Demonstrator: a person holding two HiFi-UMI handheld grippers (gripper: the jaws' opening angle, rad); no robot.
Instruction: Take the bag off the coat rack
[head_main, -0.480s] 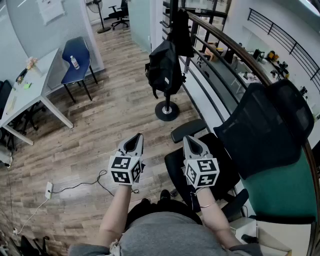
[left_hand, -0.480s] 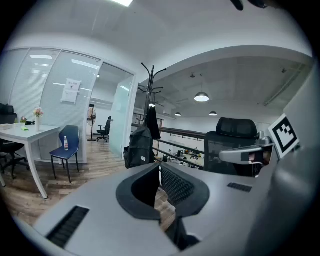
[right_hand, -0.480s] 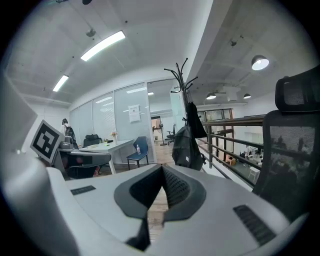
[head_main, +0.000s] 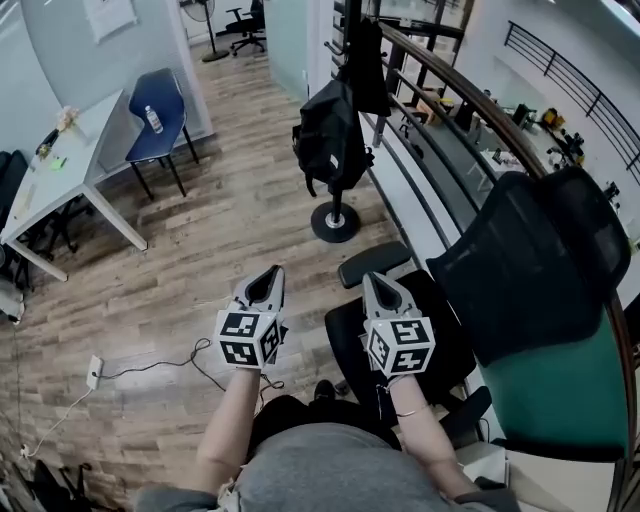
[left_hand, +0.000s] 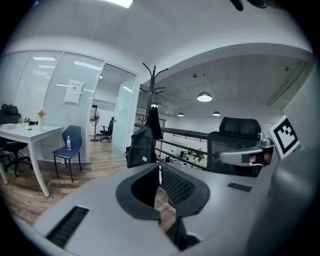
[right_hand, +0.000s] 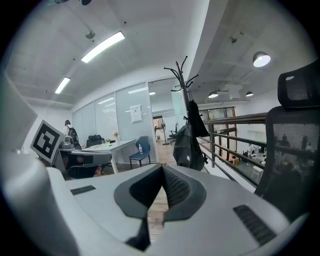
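On rack (head_main: 335, 220), one bag (head_main: 325, 140), perhaps one coat (head_main: 368, 65)

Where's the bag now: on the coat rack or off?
On it. The bag hangs from the coat rack, above its base; the left gripper and right gripper are shut, well short of it.

Left gripper (head_main: 270, 275) and right gripper (head_main: 373, 280) are creeping a touch up-left in the head view, and the floor power strip (head_main: 94, 372) is sliding up-left too.
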